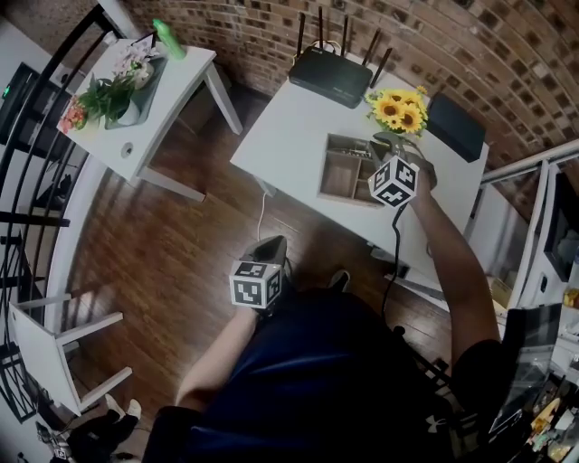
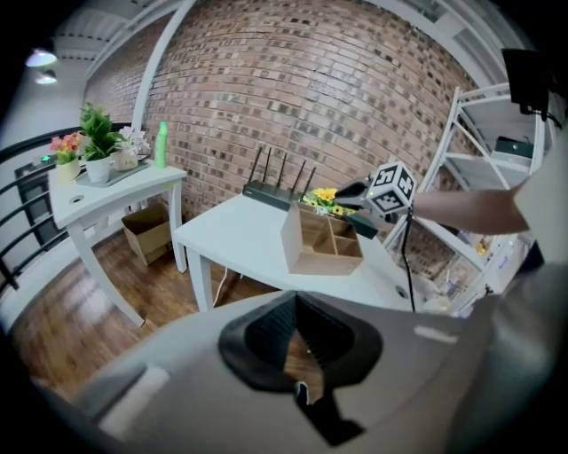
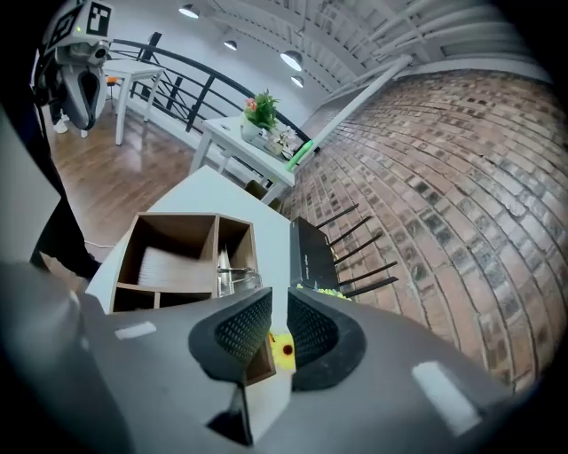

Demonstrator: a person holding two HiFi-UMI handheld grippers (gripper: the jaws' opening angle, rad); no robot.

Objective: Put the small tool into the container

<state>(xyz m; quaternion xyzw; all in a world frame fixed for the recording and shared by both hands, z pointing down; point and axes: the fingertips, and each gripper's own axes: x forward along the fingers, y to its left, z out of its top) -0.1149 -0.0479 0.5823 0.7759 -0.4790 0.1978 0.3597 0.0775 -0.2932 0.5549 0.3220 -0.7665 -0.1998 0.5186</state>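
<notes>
**Item 1. Small silvery metal tool** (image 3: 232, 271). It lies inside a narrow compartment of the open, divided wooden box container (image 3: 177, 216) and touches nothing else. Judged delivered; the placing step looks finished.

**Item 2. Right gripper** (image 3: 278, 303). It hangs just beside the container's near corner, over the table. The jaws stand a narrow slit apart with nothing between them, which fits a release just made. Through the slit shows a yellow patch with a red spot; what it is cannot be told.

**Item 3. Left gripper** (image 2: 295, 303). It is held low by the person's waist, well apart from the table and probably idle because the job needs one hand. The jaw tips meet and hold nothing.

**Item 4. Surface.** A white rectangular table (image 1: 289, 136) carries the container near its middle. At the back edge sits a black router with upright antennas (image 1: 330, 74), with a pot of yellow sunflowers (image 1: 398, 108) close behind the container.

**Item 5. Room.**
- Dark wooden plank floor (image 1: 199, 244) and red brick wall (image 1: 271, 23).
- Black metal railing (image 1: 36, 163).
- A second white side table (image 1: 172, 90), bearing potted flowering plants (image 1: 104, 95) and a green bottle (image 1: 169, 39).
</notes>
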